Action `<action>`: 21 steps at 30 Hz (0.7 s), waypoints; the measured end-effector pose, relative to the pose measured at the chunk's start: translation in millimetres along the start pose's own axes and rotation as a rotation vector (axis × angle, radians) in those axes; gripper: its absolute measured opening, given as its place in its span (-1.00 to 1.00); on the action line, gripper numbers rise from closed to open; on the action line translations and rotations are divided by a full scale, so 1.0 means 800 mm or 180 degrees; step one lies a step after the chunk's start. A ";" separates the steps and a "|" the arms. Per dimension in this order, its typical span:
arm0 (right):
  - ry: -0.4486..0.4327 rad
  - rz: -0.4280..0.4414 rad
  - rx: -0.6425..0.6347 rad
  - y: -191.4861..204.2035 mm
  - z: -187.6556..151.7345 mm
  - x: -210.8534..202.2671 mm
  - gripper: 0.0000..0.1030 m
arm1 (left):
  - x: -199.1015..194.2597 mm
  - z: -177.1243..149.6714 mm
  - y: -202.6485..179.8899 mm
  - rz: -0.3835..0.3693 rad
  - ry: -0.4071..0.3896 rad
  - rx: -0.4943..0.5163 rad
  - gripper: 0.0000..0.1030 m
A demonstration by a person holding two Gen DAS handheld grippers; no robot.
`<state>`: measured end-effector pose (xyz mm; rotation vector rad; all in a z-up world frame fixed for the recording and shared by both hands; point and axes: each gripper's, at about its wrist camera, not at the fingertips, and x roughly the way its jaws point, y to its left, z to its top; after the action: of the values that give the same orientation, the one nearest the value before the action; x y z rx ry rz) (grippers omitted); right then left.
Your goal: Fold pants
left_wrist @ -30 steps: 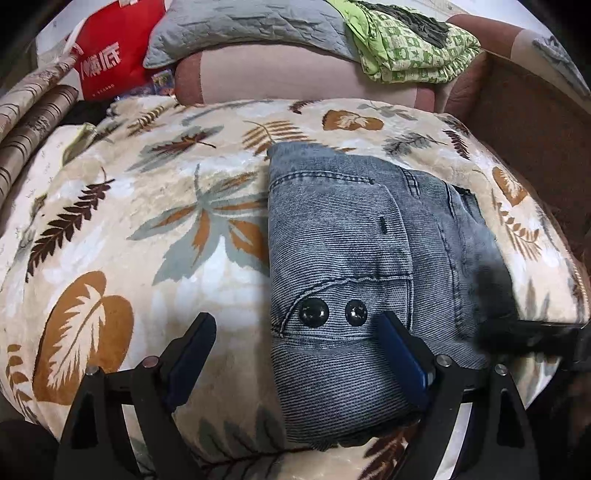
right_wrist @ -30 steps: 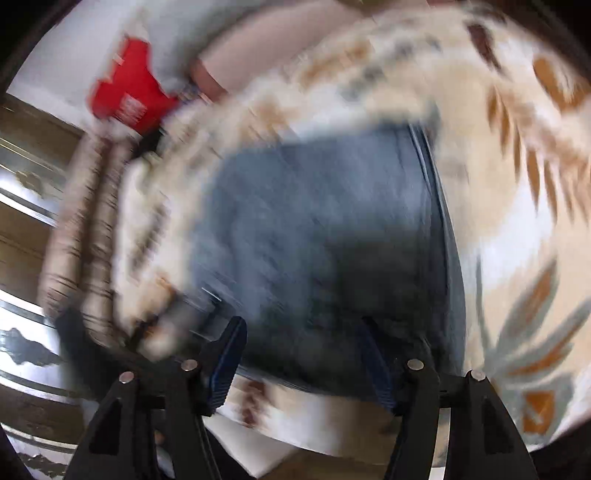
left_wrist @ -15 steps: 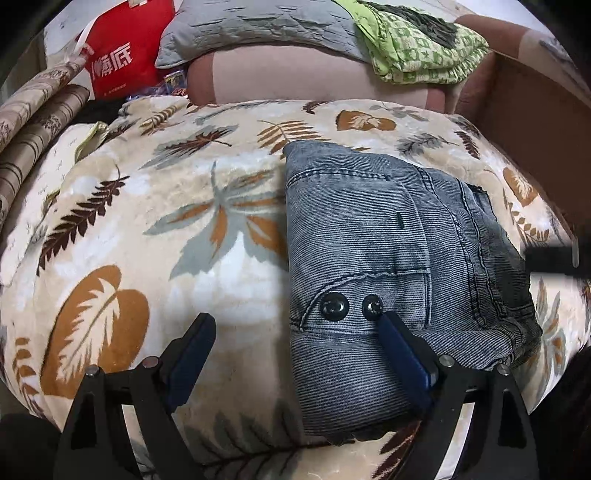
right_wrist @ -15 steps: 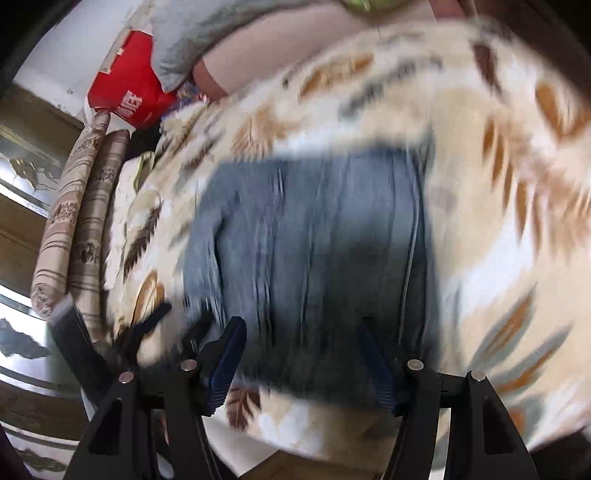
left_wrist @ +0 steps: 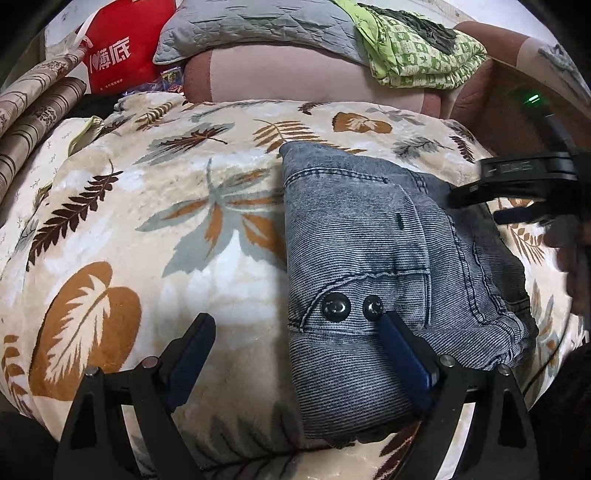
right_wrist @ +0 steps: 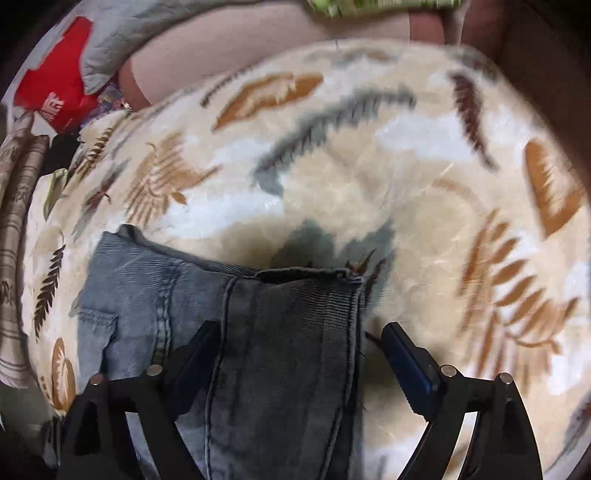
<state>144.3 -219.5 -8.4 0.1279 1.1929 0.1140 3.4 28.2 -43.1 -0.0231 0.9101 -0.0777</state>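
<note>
The grey denim pants (left_wrist: 373,258) lie folded into a compact stack on a leaf-print blanket (left_wrist: 166,229), waistband with two dark snaps toward me. My left gripper (left_wrist: 295,328) is open and empty, hovering over the stack's near left edge. My right gripper (right_wrist: 299,339) is open and empty over the stack's right part (right_wrist: 258,332). It also shows in the left wrist view (left_wrist: 517,184) at the right, above the pants' far right side.
A red bag (left_wrist: 122,48), a grey pillow (left_wrist: 251,26) and a green patterned cloth (left_wrist: 417,48) lie on the brown-pink sofa back (left_wrist: 303,77) behind. Striped rolled cushions (left_wrist: 33,107) sit at the far left.
My right gripper has swung back over the pants' right side, its view turning toward the sofa back. My left gripper has barely moved. The pants have stayed in place.
</note>
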 end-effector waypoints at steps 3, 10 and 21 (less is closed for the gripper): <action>-0.0193 0.0050 -0.0123 0.008 -0.021 -0.040 0.75 | 0.000 0.000 0.001 -0.0008 0.0005 -0.0012 0.78; 0.0100 -0.0065 -0.0467 0.029 -0.106 -0.019 0.74 | 0.000 0.000 0.001 -0.0032 0.0033 -0.0063 0.78; 0.0118 -0.0293 -0.0664 0.016 -0.131 -0.022 0.74 | 0.002 -0.003 0.012 0.0008 0.0149 -0.0183 0.78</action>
<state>40.1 -205.3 -27.9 -0.1125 1.2145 0.1596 2.5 37.3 -46.2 -0.0738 0.9589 -0.0499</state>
